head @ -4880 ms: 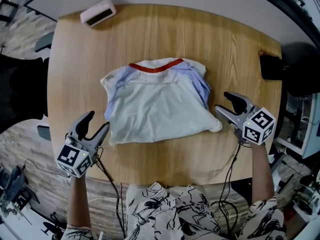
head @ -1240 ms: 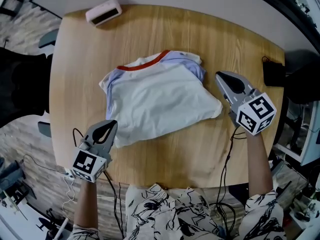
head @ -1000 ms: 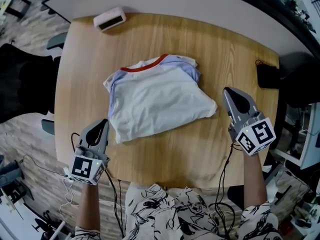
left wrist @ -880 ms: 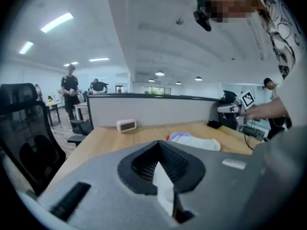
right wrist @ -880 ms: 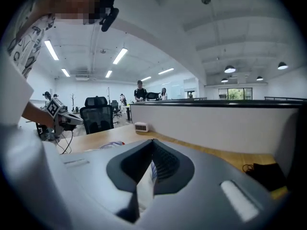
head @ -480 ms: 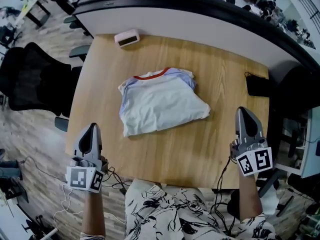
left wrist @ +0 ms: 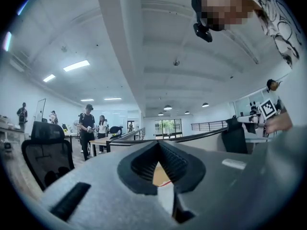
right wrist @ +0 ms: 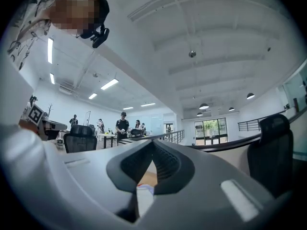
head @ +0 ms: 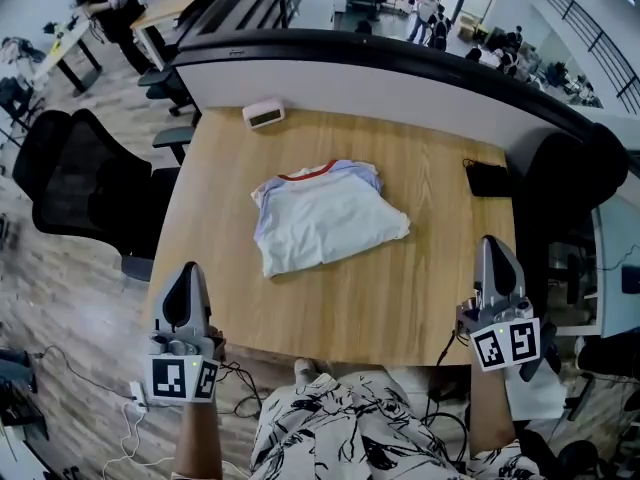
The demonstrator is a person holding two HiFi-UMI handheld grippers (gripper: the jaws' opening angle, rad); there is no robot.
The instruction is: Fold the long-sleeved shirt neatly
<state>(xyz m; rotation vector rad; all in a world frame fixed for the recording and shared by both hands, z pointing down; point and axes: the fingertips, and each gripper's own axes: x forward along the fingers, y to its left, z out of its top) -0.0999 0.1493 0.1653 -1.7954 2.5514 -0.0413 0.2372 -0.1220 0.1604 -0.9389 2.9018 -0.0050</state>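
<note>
The long-sleeved shirt [head: 325,213] lies folded in a compact bundle in the middle of the wooden table [head: 430,298], white with pale blue sides and a red collar toward the far edge. My left gripper [head: 187,271] is shut and empty, held level off the table's near left corner. My right gripper [head: 493,243] is also shut and empty, over the near right edge. Both are well clear of the shirt. In the left gripper view the left gripper [left wrist: 158,145] has its jaws together; in the right gripper view the right gripper [right wrist: 153,145] is the same.
A small pink-white device [head: 265,115] sits at the table's far left edge and a black object [head: 490,179] at its right edge. Black office chairs [head: 80,183] stand left and right of the table. A curved counter runs behind it, with people beyond.
Both grippers, open beside the shirt at first, are now shut and have lifted and drawn back toward me. The head view has pulled up and away. The shirt stays folded on the table.
</note>
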